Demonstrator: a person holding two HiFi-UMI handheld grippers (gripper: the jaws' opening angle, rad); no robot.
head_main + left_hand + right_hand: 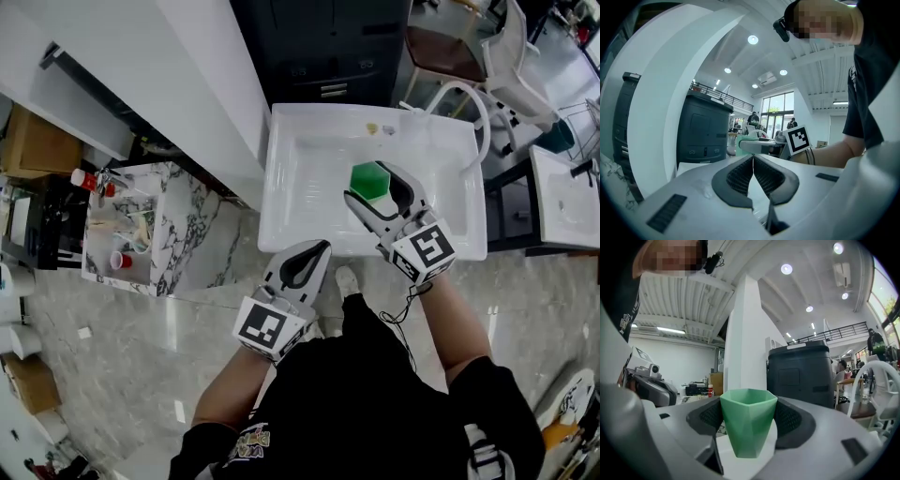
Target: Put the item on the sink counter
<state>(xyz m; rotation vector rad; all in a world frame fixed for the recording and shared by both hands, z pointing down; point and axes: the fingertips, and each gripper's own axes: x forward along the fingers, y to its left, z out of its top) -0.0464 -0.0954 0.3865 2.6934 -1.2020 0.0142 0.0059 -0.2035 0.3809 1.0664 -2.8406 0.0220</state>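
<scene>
A faceted green cup (pixel 367 174) hangs upright over the basin of the white sink (pixel 281 192). My right gripper (pixel 371 186) is shut on it, with a pad pressed on each side. The right gripper view shows the cup (pixel 748 432) filling the gap in the right gripper (pixel 749 409). My left gripper (pixel 320 249) hovers just short of the sink's front rim, shut and empty. In the left gripper view, the left gripper (pixel 753 160) has its pads touching at the tips.
A white curved faucet (pixel 472 105) rises at the sink's right rear. A marble side table (pixel 178 234) with red cups stands to the left. Behind the sink is a dark cabinet (pixel 323 47), with a white column (pixel 202 75) at its left. Chairs (pixel 511 56) stand at the back right.
</scene>
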